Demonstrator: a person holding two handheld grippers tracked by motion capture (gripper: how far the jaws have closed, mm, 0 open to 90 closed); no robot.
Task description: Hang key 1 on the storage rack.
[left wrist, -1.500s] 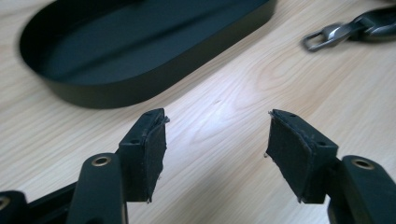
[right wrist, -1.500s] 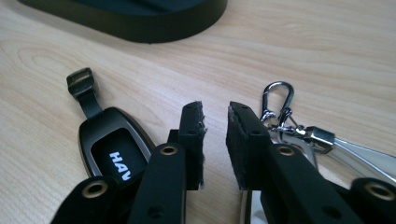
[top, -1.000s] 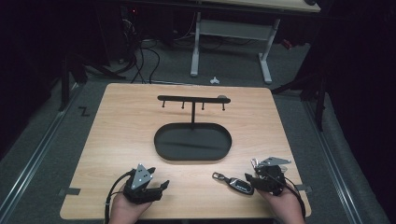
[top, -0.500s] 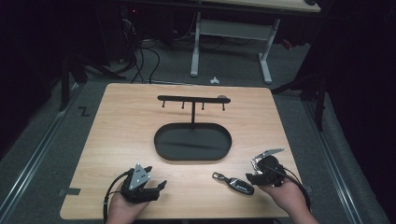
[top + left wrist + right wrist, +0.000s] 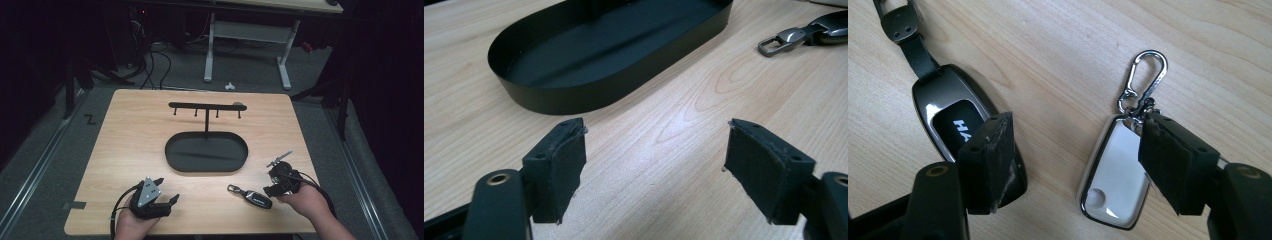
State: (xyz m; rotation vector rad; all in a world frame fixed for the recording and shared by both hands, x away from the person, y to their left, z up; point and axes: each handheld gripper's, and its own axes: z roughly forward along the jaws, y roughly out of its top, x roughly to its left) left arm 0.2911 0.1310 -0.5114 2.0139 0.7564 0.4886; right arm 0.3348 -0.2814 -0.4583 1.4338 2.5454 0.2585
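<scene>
A black key fob [image 5: 252, 196] with a strap lies near the table's front edge, and its glossy face [image 5: 955, 120] shows beside my right gripper's left jaw. A white key fob [image 5: 1115, 170] with a silver carabiner [image 5: 1143, 75] lies flat on the wood under the right jaw. My right gripper [image 5: 1075, 125] [image 5: 274, 189] hangs over both fobs. Its jaws have just been opening, and the pads press on nothing. My left gripper [image 5: 167, 190] [image 5: 656, 127] rests at the front left, open over bare wood.
A black oval tray [image 5: 172, 152] [image 5: 624, 85] sits mid-table, with a post and a hook bar [image 5: 206, 106] rising from its far side. The black fob's metal loop [image 5: 781, 40] lies to the tray's right. Dark floor, cables and a desk frame lie beyond the table.
The right gripper has lifted a little and tipped, so its grey plate now shows edge-on. The black fob and the left gripper have stayed where they were.
</scene>
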